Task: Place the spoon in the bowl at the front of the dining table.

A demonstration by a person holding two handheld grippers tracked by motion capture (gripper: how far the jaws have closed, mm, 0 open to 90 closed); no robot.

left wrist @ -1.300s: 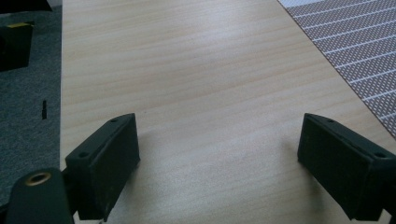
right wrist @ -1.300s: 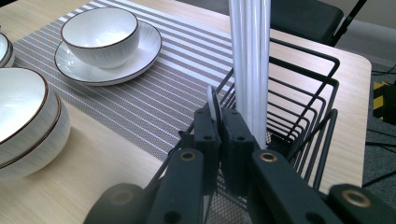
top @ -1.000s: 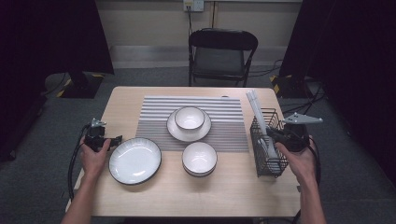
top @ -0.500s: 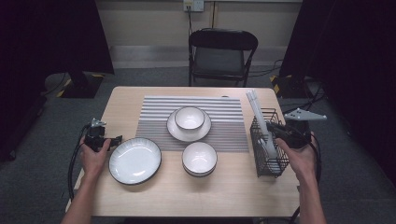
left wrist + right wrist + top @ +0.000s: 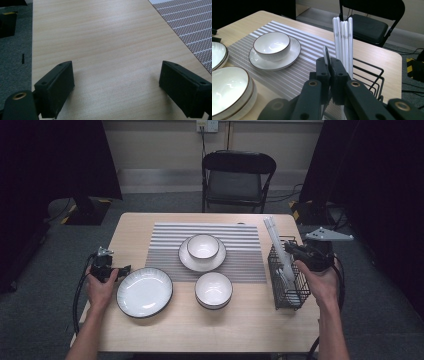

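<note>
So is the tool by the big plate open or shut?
Open: the left tool's jaws stand wide apart over bare table, holding nothing.

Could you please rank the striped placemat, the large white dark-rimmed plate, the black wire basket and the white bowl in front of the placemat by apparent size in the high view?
1. Striped placemat
2. Large white dark-rimmed plate
3. Black wire basket
4. White bowl in front of the placemat
The basket stands upright, so its rank against the plate is uncertain.

- Left gripper (image 5: pixel 117 82): black, two blocky jaws with small screw holes; brass-toned pivot insert at lower left.
- Right gripper (image 5: pixel 329 75): black, brass-toned pivot inserts; grey three-cornered plate on top.
- Black cable (image 5: pixel 78 292) trails from each.
- Forearms bare, no sleeves.
</note>
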